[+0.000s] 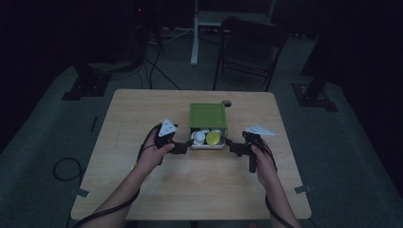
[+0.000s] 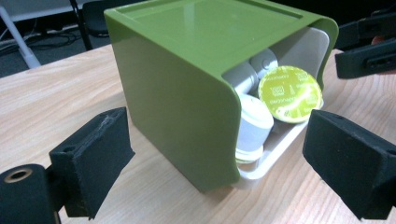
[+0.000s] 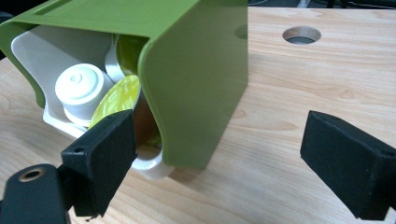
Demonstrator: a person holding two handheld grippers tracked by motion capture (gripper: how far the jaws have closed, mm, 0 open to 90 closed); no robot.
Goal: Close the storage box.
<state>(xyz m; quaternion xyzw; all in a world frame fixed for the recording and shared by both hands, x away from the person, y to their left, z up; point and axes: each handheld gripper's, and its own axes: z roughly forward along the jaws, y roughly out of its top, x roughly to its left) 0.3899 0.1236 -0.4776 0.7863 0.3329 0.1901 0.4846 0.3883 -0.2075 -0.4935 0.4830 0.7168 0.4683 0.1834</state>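
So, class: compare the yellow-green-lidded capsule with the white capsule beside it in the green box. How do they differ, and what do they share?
The green capsule shows a flat yellow-green foil lid with printing; the white capsule shows a plain white end. In the left gripper view the green capsule leans with its lid facing out of the box, while the white capsule stands more upright. The green capsule sits to the right, the white one to the left. Both rest in the white tray under the green cover.
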